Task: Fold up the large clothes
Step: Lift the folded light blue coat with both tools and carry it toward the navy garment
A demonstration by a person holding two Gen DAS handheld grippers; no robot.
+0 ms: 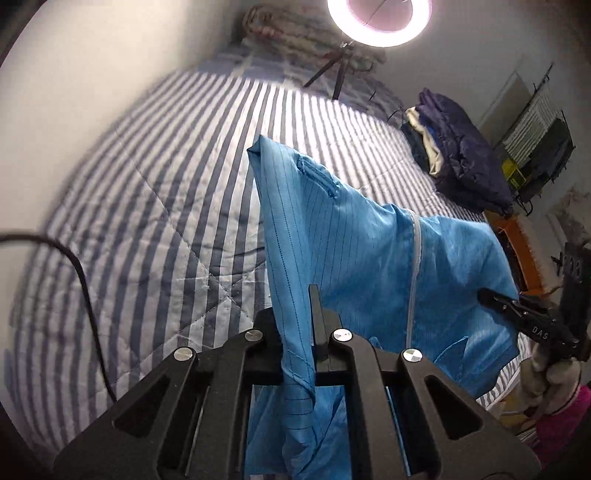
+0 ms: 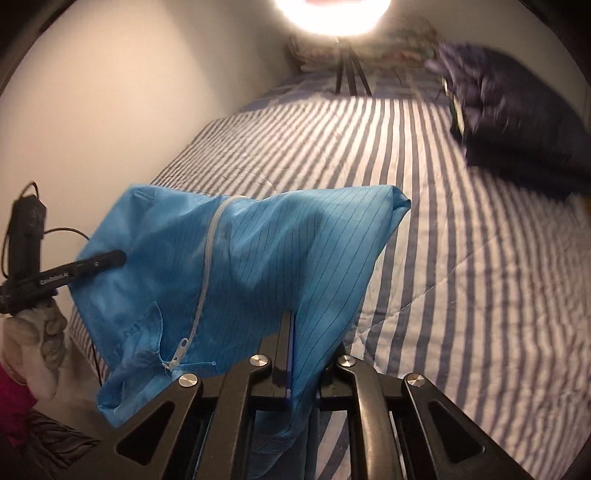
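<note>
Left gripper (image 1: 308, 325) clamps blue garment (image 1: 362, 258); right gripper (image 2: 295, 347) clamps its other side. Garment hangs lifted between them above striped bed (image 1: 147, 184), near the bed's front edge.

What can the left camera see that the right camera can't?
Only the left wrist view shows the orange box and the dark rack beside the bed, plus the right gripper.

Only the right wrist view shows the zipper pull and the left gripper.

Both show the blue garment held up, the striped quilt, the ring light and the dark clothes pile.
</note>
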